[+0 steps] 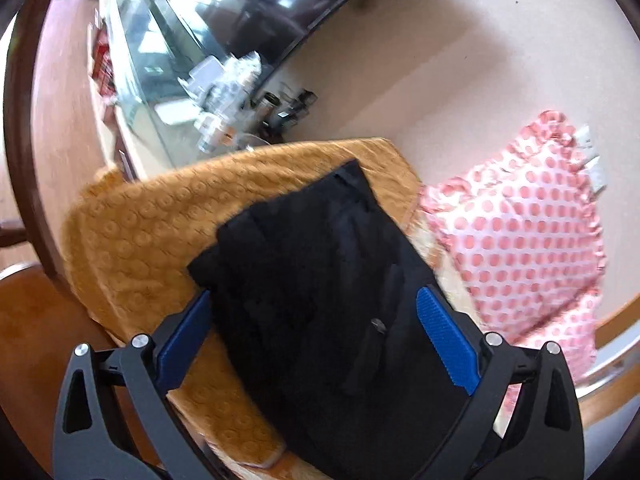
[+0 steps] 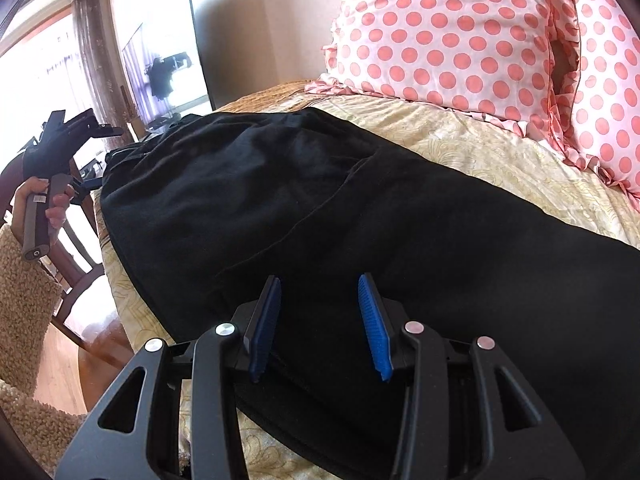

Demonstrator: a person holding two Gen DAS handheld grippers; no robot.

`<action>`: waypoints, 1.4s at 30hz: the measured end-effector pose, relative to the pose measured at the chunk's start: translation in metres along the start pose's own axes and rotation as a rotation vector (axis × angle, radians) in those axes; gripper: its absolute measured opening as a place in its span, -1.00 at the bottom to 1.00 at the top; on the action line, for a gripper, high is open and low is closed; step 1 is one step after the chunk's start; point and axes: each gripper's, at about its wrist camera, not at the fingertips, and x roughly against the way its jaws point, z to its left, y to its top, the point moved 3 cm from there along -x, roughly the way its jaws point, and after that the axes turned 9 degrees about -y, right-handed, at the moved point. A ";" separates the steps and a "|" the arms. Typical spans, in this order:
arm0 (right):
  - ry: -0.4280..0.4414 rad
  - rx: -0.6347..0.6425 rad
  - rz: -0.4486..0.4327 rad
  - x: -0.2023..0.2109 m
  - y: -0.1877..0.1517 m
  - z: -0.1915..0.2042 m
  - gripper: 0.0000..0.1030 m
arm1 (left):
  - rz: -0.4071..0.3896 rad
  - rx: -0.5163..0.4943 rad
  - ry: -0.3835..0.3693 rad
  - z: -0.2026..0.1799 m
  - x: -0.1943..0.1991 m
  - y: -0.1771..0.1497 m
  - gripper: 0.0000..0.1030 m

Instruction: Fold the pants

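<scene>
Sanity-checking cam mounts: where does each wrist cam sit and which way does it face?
Left wrist: on the left gripper, angled down along wide-open jaws at the black pants on an orange blanket.
Right wrist: on the right gripper, partly open, low over the pants; the person's hand holds the other gripper at left.
Shared: pants, polka-dot pillows.

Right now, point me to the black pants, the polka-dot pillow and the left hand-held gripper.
black pants (image 2: 360,208): right wrist view, middle of the fabric.
polka-dot pillow (image 2: 440,36): right wrist view, front face.
left hand-held gripper (image 1: 316,332): left wrist view, midway between its blue pads, jaws wide over the pants.
</scene>
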 end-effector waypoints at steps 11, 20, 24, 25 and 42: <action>0.003 0.001 0.000 0.001 0.000 0.000 -0.16 | 0.057 0.123 -0.141 0.002 -0.008 -0.017 0.39; 0.009 -0.004 -0.006 0.002 0.000 0.001 -0.13 | -0.018 0.099 -0.055 -0.004 -0.008 -0.006 -0.01; 0.028 -0.016 -0.014 0.004 0.000 0.000 0.03 | -0.023 -0.017 0.052 -0.016 -0.012 -0.008 -0.63; 0.032 -0.019 -0.019 0.004 -0.001 0.000 0.03 | -0.023 -0.025 0.060 -0.016 -0.012 -0.008 -0.65; -0.028 -0.322 -0.211 0.080 -0.036 -0.101 0.48 | 0.026 -0.620 -0.115 -0.224 -0.023 -0.077 -0.81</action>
